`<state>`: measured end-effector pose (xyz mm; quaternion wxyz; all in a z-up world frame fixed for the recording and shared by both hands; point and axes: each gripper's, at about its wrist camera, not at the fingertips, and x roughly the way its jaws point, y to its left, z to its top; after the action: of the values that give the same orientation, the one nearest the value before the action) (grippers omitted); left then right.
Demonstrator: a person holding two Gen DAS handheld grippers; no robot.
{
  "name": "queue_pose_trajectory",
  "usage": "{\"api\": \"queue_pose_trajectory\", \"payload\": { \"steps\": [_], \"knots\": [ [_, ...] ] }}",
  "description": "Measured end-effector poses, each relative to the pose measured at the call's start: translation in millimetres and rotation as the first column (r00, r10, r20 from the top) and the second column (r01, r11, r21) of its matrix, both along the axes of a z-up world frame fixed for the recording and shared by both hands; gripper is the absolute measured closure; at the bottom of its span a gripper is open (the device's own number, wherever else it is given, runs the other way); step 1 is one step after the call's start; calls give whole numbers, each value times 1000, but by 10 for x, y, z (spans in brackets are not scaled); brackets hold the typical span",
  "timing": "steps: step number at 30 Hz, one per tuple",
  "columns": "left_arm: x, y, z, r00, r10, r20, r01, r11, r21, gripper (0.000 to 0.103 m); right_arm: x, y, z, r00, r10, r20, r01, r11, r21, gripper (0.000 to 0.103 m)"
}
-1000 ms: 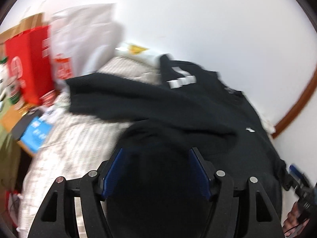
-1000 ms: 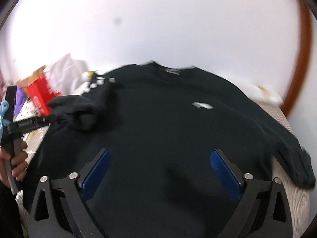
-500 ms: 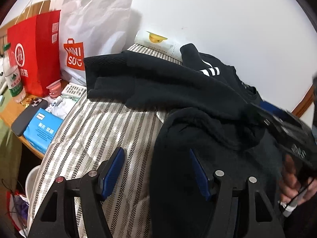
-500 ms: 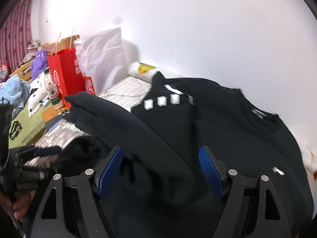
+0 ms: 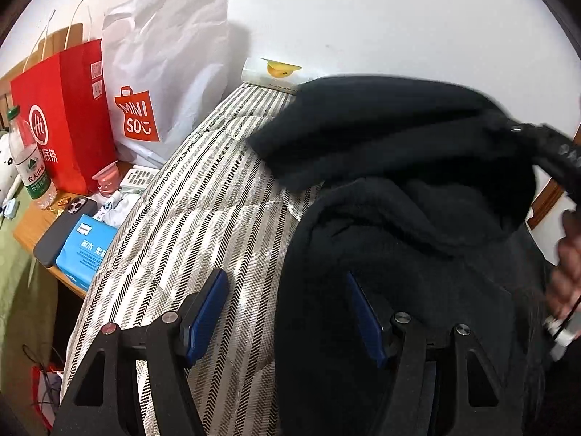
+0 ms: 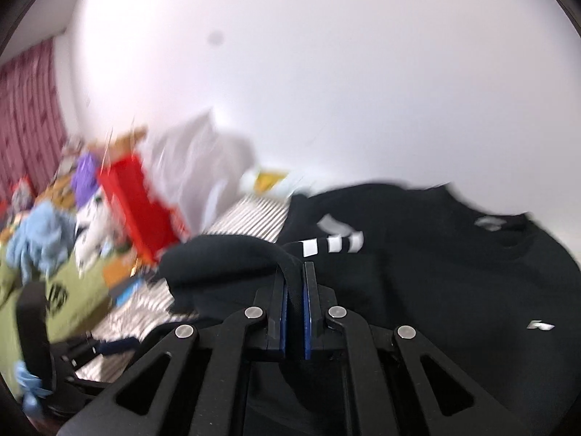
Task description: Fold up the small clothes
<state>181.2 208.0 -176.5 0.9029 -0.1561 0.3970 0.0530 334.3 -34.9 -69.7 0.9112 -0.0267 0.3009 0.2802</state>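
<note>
While the black sweatshirt (image 6: 454, 290) lies on the striped bed cover (image 5: 203, 218), filling the lower right of both views, the right claw (image 6: 295, 283) has just clenched on its sleeve cuff (image 6: 287, 258). The left claw (image 5: 287, 312) is released, straddling the hem edge with the pads not pressing. Risks: thin pinch slips mid-swing; unpinned body drags or bunches; the sleeve could sweep toward the Miniso bag (image 5: 163, 83) and bottle (image 5: 29, 160) at the left.
</note>
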Motion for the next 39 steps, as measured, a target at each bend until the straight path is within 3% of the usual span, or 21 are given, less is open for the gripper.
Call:
{"api": "queue_pose_trajectory", "payload": {
  "steps": [4,8,13,15,17,21,23,28,32,34,35,39],
  "knots": [
    [-2,-3,1,1000,0,0,0,1000,0,40,30,-510,154,992,-122,-12,123,990,66,96],
    [0,-4,1,1000,1,0,-1,1000,0,40,75,-1018,-15,966,-238,-97,247,964,100,94],
    [2,-5,-2,1000,0,0,0,1000,1,39,33,-1393,-496,913,-345,-218,349,937,-23,91],
    [7,-5,-6,1000,0,0,0,1000,0,39,-38,-1534,-560,899,-357,-252,365,931,-16,84],
    [5,-3,-6,1000,-1,0,1,1000,2,39,-86,-1555,-490,899,-370,-234,377,926,-14,75],
    [2,0,-9,1000,-1,3,1,1000,-7,38,-81,-1250,-234,948,-291,-129,287,957,-47,31],
    [-1,1,-7,1000,-1,6,1,1000,-13,38,-59,-1145,-159,965,-244,-101,239,970,-52,30],
    [3,13,-10,1000,-4,8,4,1000,-18,37,314,-655,-274,976,-212,-52,202,967,-154,30],
    [13,-5,-10,1000,-10,5,10,1000,-9,35,619,-350,-520,981,-154,-116,127,969,-213,34],
    [16,-12,-7,1000,-15,4,15,1000,-7,34,694,-284,-666,979,-139,-148,102,967,-233,61],
    [17,-13,-7,1000,-15,4,15,1000,-7,34,695,-268,-701,979,-134,-152,95,965,-243,91],
    [15,-17,-5,1000,-15,5,15,1000,-10,34,566,-506,-494,983,-132,-124,118,986,-113,95]
  ]
}}
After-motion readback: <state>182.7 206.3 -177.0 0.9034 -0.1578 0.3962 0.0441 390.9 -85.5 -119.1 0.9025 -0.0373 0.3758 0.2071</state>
